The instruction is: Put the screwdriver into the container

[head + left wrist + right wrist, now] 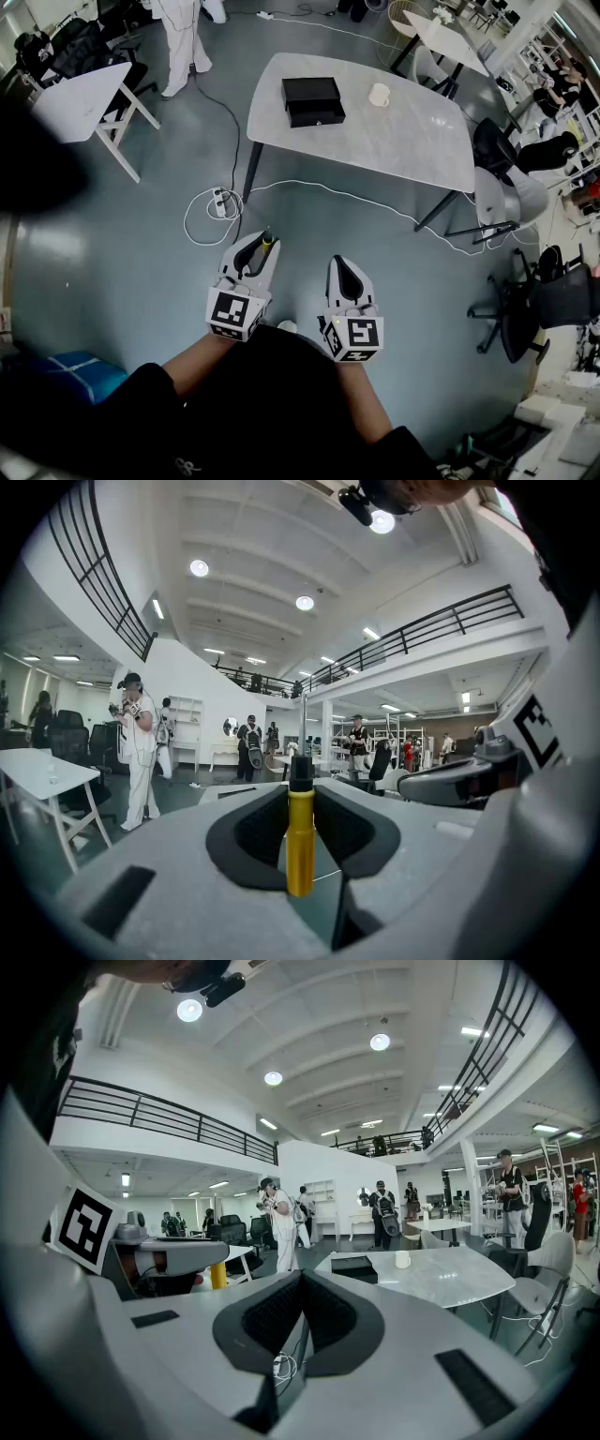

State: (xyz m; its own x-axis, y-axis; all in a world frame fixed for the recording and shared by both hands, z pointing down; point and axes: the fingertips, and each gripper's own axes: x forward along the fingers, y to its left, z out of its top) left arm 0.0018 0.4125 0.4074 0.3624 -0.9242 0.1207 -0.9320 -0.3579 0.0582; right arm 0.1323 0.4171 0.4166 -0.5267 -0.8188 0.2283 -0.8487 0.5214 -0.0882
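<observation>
Head cam overhead, steep down, left tool (259,244) & right tool (345,266) cams near-level, fwd, right shares far table (394,131).

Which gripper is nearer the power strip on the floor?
Left. The left gripper hovers close beside the power strip; the right gripper is beyond it, farther away.

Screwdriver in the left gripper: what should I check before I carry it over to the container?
1. Grip on the screwdriver: ok. The left gripper is closed on its yellow handle, shaft upright.
2. Right gripper free: ok. It is shut with nothing in it.
3. Container within reach: not ok. It sits on the table, across open floor from both grippers.
4. Container ready to receive: cannot tell from here whether it is open.
5. Walking path: not ok. A white cable and a power strip lie on the floor before the table.
6. Space beside the container: ok. The cup stands apart from it.
</observation>
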